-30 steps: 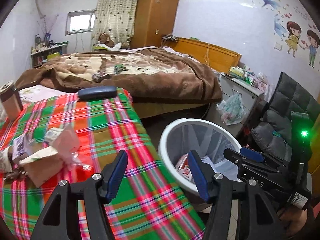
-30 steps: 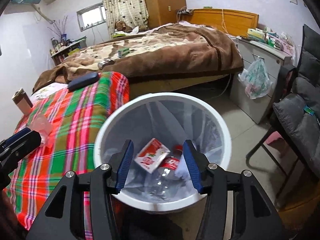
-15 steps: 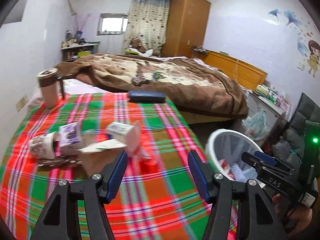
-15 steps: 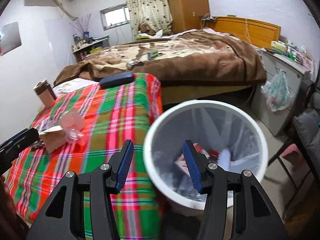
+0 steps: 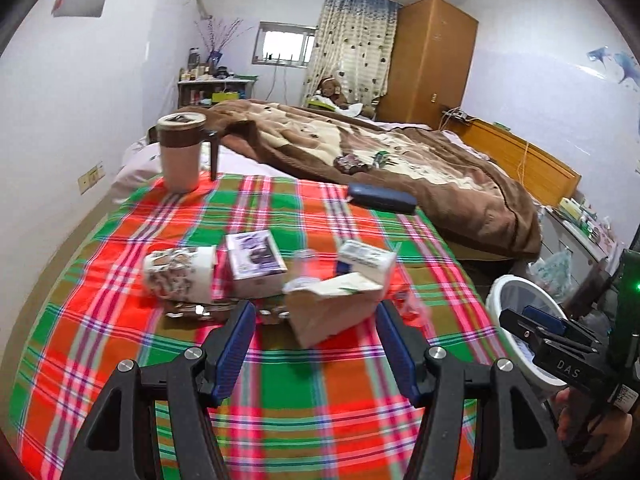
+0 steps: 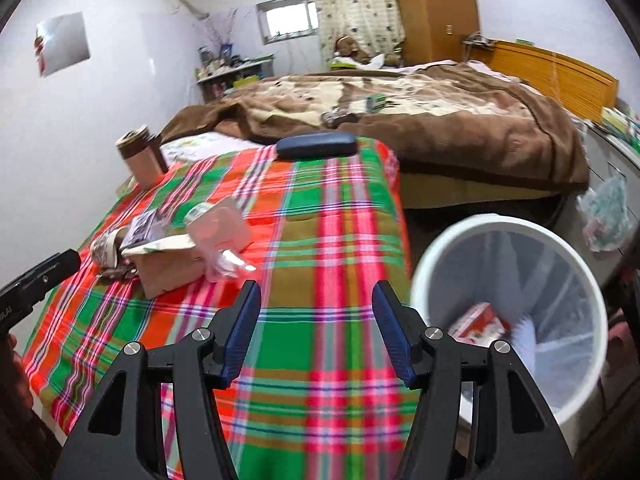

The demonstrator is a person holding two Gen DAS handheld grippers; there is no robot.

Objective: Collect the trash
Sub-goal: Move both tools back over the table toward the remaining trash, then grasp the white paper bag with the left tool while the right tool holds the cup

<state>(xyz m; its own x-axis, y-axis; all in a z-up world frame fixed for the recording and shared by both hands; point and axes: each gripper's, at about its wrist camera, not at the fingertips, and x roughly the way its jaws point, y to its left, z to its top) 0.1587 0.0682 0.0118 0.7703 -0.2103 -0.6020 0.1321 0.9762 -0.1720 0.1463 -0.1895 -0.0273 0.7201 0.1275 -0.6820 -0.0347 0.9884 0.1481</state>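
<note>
A pile of trash lies on the plaid tablecloth (image 5: 320,392): a torn brown carton (image 5: 332,308), a small purple-white box (image 5: 256,264), a printed paper cup on its side (image 5: 178,276), a white packet (image 5: 366,260) and a clear plastic bottle (image 6: 218,236). My left gripper (image 5: 316,344) is open and empty, just short of the brown carton. My right gripper (image 6: 316,336) is open and empty over the table's right part, left of the white trash bin (image 6: 508,320). The bin holds a red-white carton (image 6: 476,320). The bin also shows in the left wrist view (image 5: 516,320).
A brown-and-cream mug (image 5: 182,152) stands at the table's far left corner. A dark blue case (image 5: 382,198) lies at the far edge. A bed with a brown blanket (image 5: 400,160) is behind the table. A bedside cabinet (image 6: 612,152) stands right of the bin.
Both grippers have swung left, away from the bin and toward the trash pile on the table. The left gripper now faces the pile closely. Both stay open and empty.
</note>
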